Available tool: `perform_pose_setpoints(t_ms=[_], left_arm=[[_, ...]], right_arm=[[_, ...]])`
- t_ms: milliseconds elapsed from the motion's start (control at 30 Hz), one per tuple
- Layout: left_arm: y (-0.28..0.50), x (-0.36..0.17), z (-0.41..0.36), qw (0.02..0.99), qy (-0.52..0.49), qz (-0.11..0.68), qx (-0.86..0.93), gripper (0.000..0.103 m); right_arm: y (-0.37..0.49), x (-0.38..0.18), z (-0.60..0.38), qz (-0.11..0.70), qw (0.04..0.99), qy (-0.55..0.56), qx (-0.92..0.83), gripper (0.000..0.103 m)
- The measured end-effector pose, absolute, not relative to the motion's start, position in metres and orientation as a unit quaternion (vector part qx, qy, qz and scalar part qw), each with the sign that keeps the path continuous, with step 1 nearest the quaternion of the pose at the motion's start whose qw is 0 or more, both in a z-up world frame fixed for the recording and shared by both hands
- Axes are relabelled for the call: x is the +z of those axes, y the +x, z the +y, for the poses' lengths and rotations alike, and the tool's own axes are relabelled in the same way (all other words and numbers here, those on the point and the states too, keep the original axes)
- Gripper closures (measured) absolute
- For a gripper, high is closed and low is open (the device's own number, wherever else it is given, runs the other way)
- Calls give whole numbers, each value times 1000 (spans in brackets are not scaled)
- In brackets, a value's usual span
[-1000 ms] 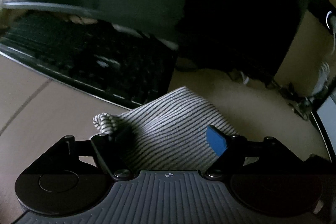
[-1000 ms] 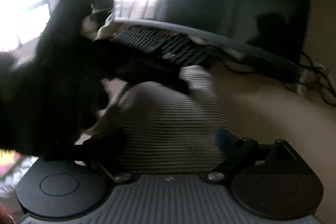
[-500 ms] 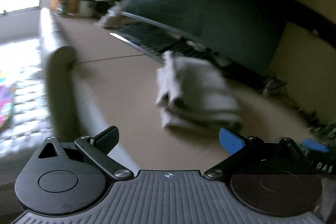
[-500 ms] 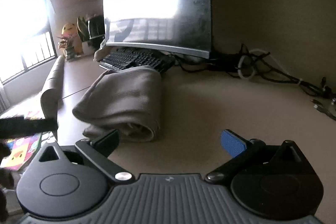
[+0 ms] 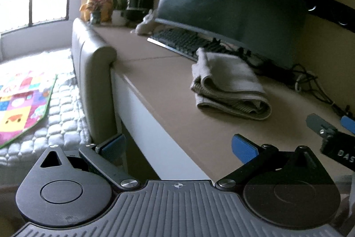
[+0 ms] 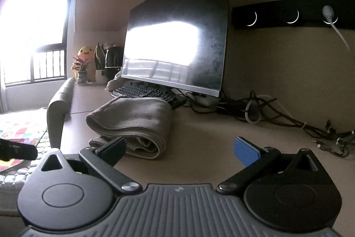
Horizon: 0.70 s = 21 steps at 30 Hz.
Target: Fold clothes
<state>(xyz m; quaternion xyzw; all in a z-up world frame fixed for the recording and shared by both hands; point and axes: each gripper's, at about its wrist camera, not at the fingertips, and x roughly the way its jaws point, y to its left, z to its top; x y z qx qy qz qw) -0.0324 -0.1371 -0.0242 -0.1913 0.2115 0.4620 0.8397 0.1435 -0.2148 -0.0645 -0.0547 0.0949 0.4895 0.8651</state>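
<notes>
Folded garment on desk, clear ahead of left tongs and right tongs; both spread wide, empty.

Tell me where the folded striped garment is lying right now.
The folded striped garment lies on the desk, just in front of the keyboard and the monitor, left of centre in the right wrist view; neither gripper touches it.

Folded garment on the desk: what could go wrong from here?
The folded garment lies close to the keyboard; regrasping with the open right gripper could drag it into the keys. Its rolled layers look loose and may spring open. The open left gripper sits at the desk edge and might clip it.
</notes>
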Motion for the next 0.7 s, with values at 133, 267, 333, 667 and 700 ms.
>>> perform_pose_setpoints(t_ms=[133, 267, 333, 667, 700], left_arm=[[-27, -21, -127, 839, -196, 208, 463, 0], [-23, -19, -126, 842, -188, 207, 461, 0], [-22, -21, -128, 841, -188, 213, 459, 0], [-27, -30, -130, 837, -193, 236, 456, 0], [-27, -31, -131, 836, -195, 237, 455, 0]], right_arm=[[143, -68, -218, 97, 866, -51, 489, 0], [140, -64, -219, 86, 868, -51, 486, 0], [138, -62, -220, 81, 870, -51, 484, 0], [139, -41, -215, 67, 874, -45, 479, 0], [140, -41, -215, 67, 874, -43, 479, 0]])
